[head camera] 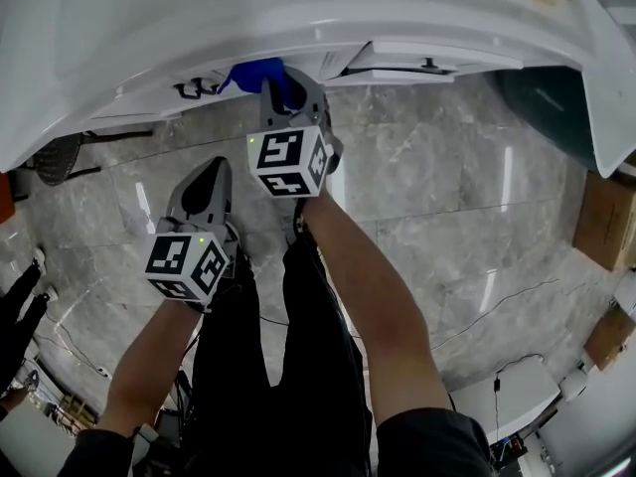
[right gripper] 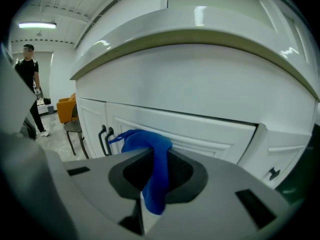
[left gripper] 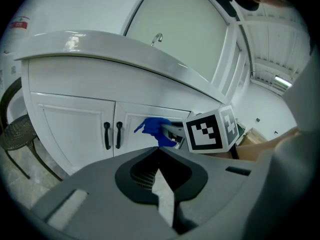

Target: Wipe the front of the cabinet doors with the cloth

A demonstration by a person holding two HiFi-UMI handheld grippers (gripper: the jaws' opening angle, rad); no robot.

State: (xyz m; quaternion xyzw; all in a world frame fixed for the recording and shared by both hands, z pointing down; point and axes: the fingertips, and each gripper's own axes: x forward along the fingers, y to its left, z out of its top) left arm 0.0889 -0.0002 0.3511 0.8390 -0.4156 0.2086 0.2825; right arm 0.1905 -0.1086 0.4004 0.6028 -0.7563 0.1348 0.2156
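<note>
The white cabinet doors [left gripper: 70, 126] carry a pair of black handles [left gripper: 112, 135]. My right gripper [head camera: 275, 85] is shut on a blue cloth [head camera: 256, 72] and holds it against the door [right gripper: 185, 129] just right of those black handles [right gripper: 104, 138]. In the right gripper view the blue cloth [right gripper: 152, 156] bunches over the jaw tips and hangs down between them. The left gripper view shows the blue cloth [left gripper: 152, 129] touching the door front. My left gripper [head camera: 211, 175] hangs lower and to the left, away from the cabinet, shut with nothing in it.
A white counter top [left gripper: 125, 51] with a faucet [left gripper: 157, 36] overhangs the doors. A dark woven chair [left gripper: 17, 134] stands at the left of the cabinet. Cardboard boxes [head camera: 604, 217] sit on the marble floor at the right. A person [right gripper: 31, 84] stands far off by an orange seat [right gripper: 66, 109].
</note>
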